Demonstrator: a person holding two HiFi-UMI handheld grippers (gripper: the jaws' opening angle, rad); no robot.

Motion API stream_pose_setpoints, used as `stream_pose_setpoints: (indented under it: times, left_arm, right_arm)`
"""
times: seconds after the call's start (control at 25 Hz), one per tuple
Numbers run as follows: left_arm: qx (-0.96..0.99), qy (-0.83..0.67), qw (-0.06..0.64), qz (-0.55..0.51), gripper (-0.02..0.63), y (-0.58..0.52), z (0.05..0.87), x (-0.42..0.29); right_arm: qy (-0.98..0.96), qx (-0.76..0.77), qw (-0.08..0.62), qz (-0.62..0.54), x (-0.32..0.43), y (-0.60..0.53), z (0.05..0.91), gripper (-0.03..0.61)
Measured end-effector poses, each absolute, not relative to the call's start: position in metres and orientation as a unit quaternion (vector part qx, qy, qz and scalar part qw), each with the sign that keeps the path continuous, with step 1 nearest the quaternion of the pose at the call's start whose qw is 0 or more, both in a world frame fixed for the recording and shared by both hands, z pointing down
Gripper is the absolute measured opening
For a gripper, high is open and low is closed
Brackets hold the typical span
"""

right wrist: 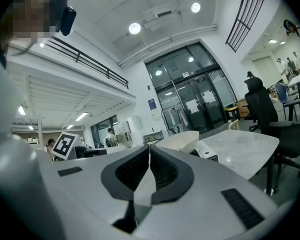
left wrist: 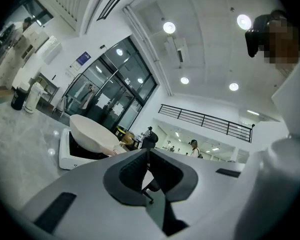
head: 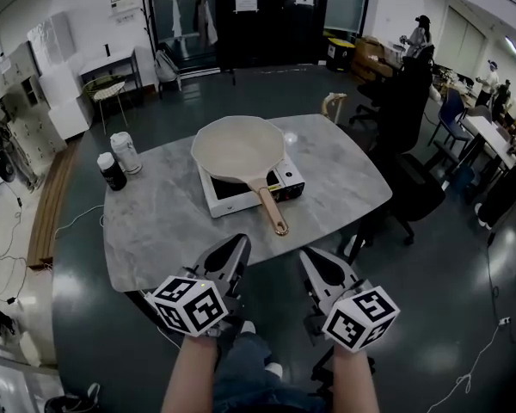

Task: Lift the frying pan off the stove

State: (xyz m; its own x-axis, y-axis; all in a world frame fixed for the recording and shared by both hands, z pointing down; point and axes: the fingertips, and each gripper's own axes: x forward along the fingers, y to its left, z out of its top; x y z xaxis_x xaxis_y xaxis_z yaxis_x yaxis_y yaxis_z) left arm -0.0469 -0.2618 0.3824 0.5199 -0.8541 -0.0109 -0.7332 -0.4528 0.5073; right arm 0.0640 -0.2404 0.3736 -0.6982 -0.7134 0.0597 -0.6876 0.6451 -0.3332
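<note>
A cream frying pan (head: 238,149) with a wooden handle (head: 271,206) sits on a white portable stove (head: 285,185) in the middle of a grey marble table (head: 155,222). The handle points toward me. My left gripper (head: 234,244) and right gripper (head: 312,261) hover side by side just off the table's front edge, short of the handle's end. Both are shut with nothing between the jaws. The left gripper view shows its closed jaws, with the pan (left wrist: 92,133) and stove (left wrist: 65,159) ahead to the left. In the right gripper view the pan (right wrist: 181,140) lies just beyond the closed jaws.
A black-and-white bottle (head: 112,170) and a white container (head: 125,152) stand at the table's left end. Black office chairs (head: 406,110) crowd the right side. A stool (head: 109,90) stands at the far left. A person's knees show below the grippers.
</note>
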Motion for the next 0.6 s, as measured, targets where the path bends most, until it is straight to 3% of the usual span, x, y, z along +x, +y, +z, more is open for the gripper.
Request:
stream_pose_setpoints:
  times: [0.28, 0.32, 0.4, 0.6]
  left_arm:
    - [0.844, -0.425, 0.302, -0.13, 0.163, -0.316, 0.399, -0.055]
    - [0.843, -0.418, 0.313, -0.13, 0.184, -0.324, 0.403, -0.056]
    - [0.838, -0.405, 0.339, -0.133, 0.212, -0.338, 0.413, -0.057]
    - [0.819, -0.366, 0.408, -0.172, 0.246, -0.372, 0.433, -0.059]
  right_arm:
    - [0.91, -0.38, 0.003, -0.168, 0.046, -0.292, 0.379, 0.031]
    - [0.91, -0.377, -0.008, -0.171, 0.044, -0.299, 0.382, 0.045]
    - [0.91, -0.369, -0.033, -0.184, 0.042, -0.312, 0.391, 0.166]
    - [0.901, -0.347, -0.071, -0.249, 0.036, -0.336, 0.425, 0.216]
